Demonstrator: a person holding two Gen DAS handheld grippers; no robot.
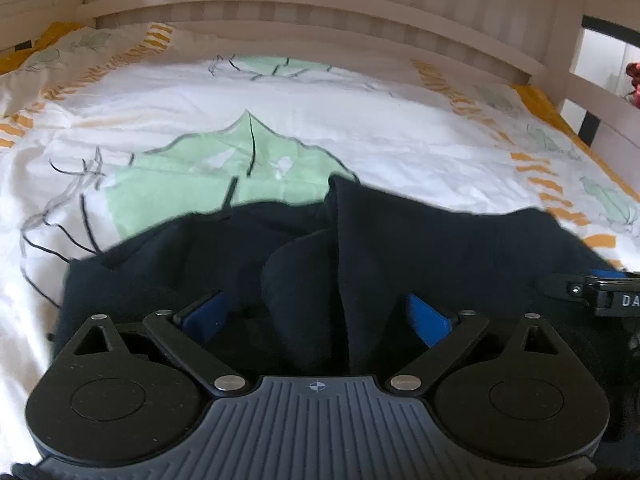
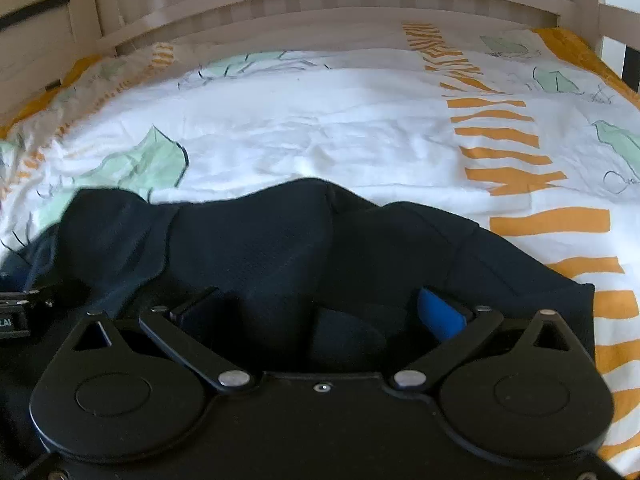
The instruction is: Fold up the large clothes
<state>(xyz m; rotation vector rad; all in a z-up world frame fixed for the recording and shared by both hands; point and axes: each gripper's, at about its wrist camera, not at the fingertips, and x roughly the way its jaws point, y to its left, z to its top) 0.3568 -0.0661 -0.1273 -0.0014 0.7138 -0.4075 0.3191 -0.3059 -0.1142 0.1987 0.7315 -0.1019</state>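
A dark navy garment (image 1: pixel 440 248) lies rumpled on the bed in the near half of both views, with raised folds in the middle (image 2: pixel 248 248). My left gripper (image 1: pixel 318 316) stands wide open over it. A bunched fold rises between its blue pads (image 1: pixel 430 322) without being pinched. My right gripper (image 2: pixel 320 312) is also wide open, with loose cloth heaped between its pads (image 2: pixel 440 316). Both grippers sit side by side: part of the right one shows at the right edge of the left wrist view, part of the left one at the left edge of the right wrist view.
The garment rests on a white duvet (image 1: pixel 360 120) printed with green leaves and orange stripes (image 2: pixel 500 136). A cream slatted wooden bed end (image 1: pixel 320 4) closes off the far side. A side rail (image 1: pixel 592 92) runs along the right.
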